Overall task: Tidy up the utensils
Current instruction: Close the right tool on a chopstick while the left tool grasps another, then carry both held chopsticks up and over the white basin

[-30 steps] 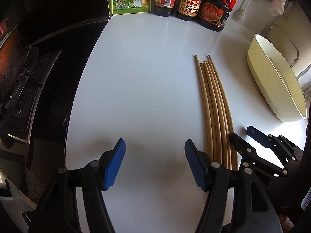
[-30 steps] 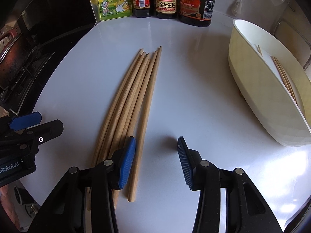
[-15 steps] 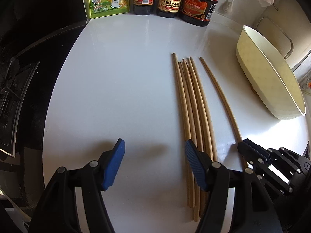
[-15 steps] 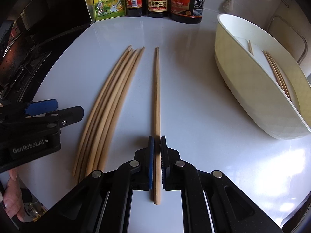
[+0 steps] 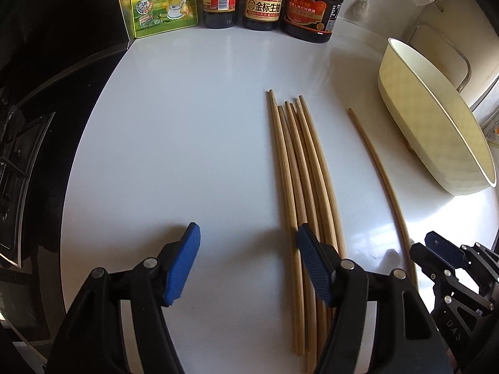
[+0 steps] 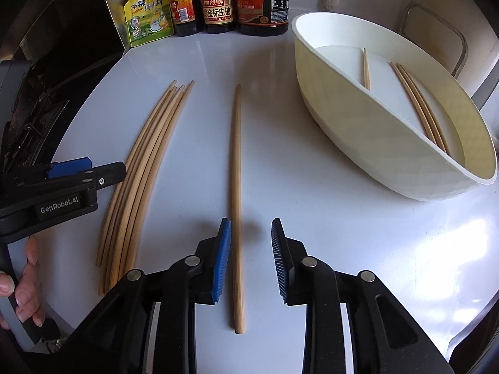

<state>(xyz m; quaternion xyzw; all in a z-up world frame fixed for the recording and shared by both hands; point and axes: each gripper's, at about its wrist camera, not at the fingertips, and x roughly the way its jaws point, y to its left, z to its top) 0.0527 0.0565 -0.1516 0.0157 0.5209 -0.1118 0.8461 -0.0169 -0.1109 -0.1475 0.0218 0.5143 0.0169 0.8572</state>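
White countertop (image 6: 312, 218) carries everything. Cream oval tray (image 6: 389, 143) sits far right, with one chopstick in its left compartment and several in its right. Four condiment containers (image 6: 218, 6) line the far edge. Bundle of chopsticks (image 6: 146, 155) lies left of centre, sticks touching. Single chopstick (image 6: 236, 187) lies flat, well apart from the bundle, its near part between the pads of the right gripper (image 6: 251, 257), jaws parted, left pad just beside it. Left gripper (image 5: 246, 265) spread wide, gripping nothing, right pad above the bundle.
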